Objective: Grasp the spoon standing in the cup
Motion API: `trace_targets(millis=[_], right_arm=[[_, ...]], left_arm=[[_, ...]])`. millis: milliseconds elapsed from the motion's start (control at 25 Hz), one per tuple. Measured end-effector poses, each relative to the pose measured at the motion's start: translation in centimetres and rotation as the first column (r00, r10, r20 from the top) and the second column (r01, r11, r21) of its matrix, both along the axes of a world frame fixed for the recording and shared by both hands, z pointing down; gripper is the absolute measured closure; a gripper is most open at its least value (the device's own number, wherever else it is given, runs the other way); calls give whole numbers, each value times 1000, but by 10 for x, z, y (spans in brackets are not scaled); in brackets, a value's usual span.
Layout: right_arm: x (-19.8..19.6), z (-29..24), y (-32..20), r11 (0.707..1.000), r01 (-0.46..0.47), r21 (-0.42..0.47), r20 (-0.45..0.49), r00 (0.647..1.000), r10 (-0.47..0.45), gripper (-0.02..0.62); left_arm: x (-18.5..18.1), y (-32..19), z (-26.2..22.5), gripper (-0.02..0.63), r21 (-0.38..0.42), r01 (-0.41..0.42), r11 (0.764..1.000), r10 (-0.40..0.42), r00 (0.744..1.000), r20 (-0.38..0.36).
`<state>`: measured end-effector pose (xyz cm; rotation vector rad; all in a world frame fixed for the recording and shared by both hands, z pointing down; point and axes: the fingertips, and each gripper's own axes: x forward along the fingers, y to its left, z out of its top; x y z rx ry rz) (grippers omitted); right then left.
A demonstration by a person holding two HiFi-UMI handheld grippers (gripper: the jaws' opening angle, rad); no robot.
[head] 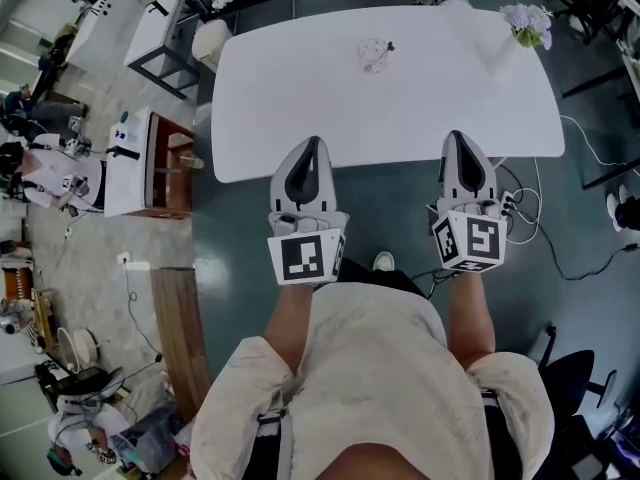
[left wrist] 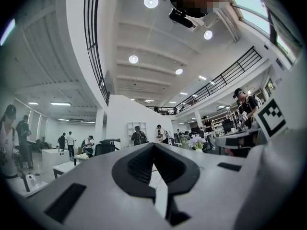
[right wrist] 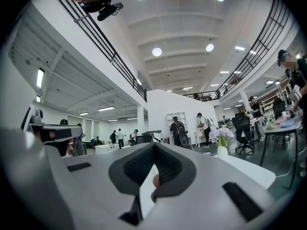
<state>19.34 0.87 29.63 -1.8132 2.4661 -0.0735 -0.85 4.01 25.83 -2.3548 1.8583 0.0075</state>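
On the white table (head: 400, 108), near its far edge, stands a small pale cup (head: 374, 56) with a dark spoon handle sticking out of its top right. Both grippers hang at the near edge of the table, far short of the cup. My left gripper (head: 311, 142) points at the table's near left part, its jaws shut and empty. My right gripper (head: 456, 136) sits over the near right edge, also shut with nothing in it. In the left gripper view the gripper (left wrist: 153, 145) shows its tips together, and so does the gripper (right wrist: 154, 145) in the right gripper view.
A vase of pale flowers (head: 527, 24) stands at the table's far right corner, also seen as a vase (right wrist: 219, 139) in the right gripper view. A white side unit (head: 130, 163) stands to the left. Cables (head: 545, 223) lie on the floor at the right. Several people stand in the background hall.
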Motion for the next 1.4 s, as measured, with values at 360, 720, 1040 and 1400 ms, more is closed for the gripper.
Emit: trace_targets(millis=[360, 720, 1040, 1400], right_arm=[[-30, 12, -59, 999, 27, -28, -19, 999, -28, 594], [-80, 11, -135, 999, 26, -31, -67, 997, -28, 594], [-130, 14, -189, 999, -11, -37, -117, 993, 7, 593], [-140, 36, -219, 993, -90, -79, -123, 989, 80, 594]], left_arm=[[-29, -55, 14, 603, -21, 27, 999, -27, 1000, -16], [-77, -133, 18, 603, -16, 14, 1000, -15, 999, -49], [-123, -195, 30, 603, -29, -50, 998, 48, 997, -67], [-132, -241, 49, 603, -50, -132, 990, 127, 986, -107]])
